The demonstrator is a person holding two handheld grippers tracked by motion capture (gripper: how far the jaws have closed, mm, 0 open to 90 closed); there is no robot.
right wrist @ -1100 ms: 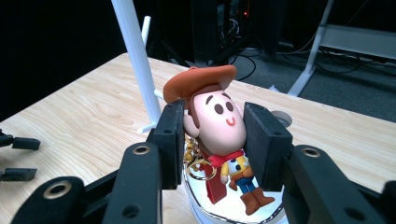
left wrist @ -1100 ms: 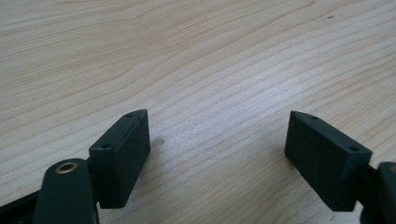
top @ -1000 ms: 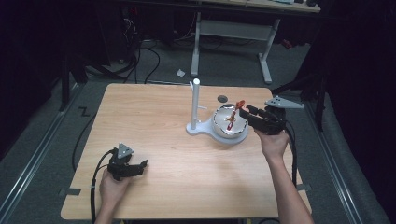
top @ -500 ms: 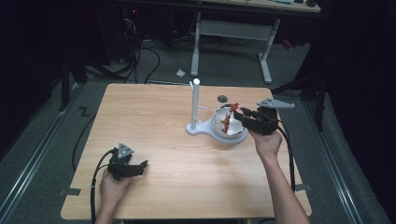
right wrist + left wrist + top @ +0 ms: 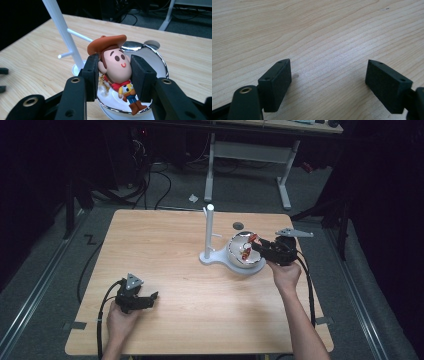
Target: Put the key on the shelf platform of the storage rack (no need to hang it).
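High view: the wooden table carries a white stand with a shiny bowl at its base. The right claw is closed on the head of a small cowboy doll, holding it over the bowl. The left claw rests on the table near the person's edge, jaws wide apart, gripping nothing.

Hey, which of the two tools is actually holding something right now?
The right tool, clamped on the cowboy figure's head above the dish. The left tool rests open on bare table.
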